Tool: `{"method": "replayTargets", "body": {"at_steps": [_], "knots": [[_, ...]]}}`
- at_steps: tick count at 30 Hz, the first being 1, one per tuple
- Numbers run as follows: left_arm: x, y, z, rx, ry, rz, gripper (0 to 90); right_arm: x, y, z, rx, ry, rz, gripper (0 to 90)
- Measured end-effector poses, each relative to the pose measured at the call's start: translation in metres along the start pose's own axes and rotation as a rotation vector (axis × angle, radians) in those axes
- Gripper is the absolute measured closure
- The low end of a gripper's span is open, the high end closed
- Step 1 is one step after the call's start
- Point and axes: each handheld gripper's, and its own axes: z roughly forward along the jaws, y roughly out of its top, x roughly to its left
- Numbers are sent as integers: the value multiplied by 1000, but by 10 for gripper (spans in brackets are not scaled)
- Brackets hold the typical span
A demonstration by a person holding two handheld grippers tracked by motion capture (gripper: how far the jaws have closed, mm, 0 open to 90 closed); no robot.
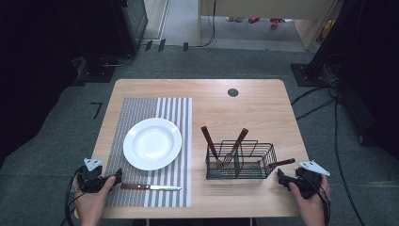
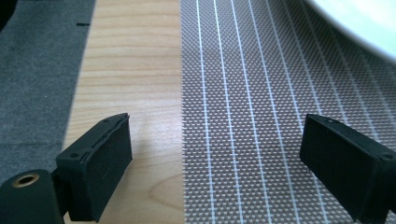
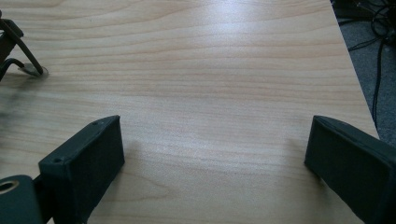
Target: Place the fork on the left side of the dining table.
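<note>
White round plate (image 1: 152,143), glossy, on striped placemat (image 1: 141,117)

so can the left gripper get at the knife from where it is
Probably yes. The left gripper sits open at the placemat's near left corner, and the knife lies flat just beside it, wooden handle end nearest, with nothing between them.

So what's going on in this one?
A person holds the left gripper and the right gripper low at the near table corners, both open and empty. A knife lies on the placemat before a white plate; more cutlery stands in the wire basket.
</note>
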Motion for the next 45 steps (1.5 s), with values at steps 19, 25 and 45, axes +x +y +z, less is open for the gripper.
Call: {"method": "replayTargets", "body": {"at_steps": [19, 25, 45], "knots": [[-76, 62, -54, -205, -359, 76, 95, 0, 0, 0, 1, -1, 1, 42], [-106, 75, -55, -226, -433, 105, 85, 0, 0, 0, -1, 0, -1, 42], [-200, 112, -43, -215, -610, 212, 95, 0, 0, 0, 0, 0, -2, 42]]}}
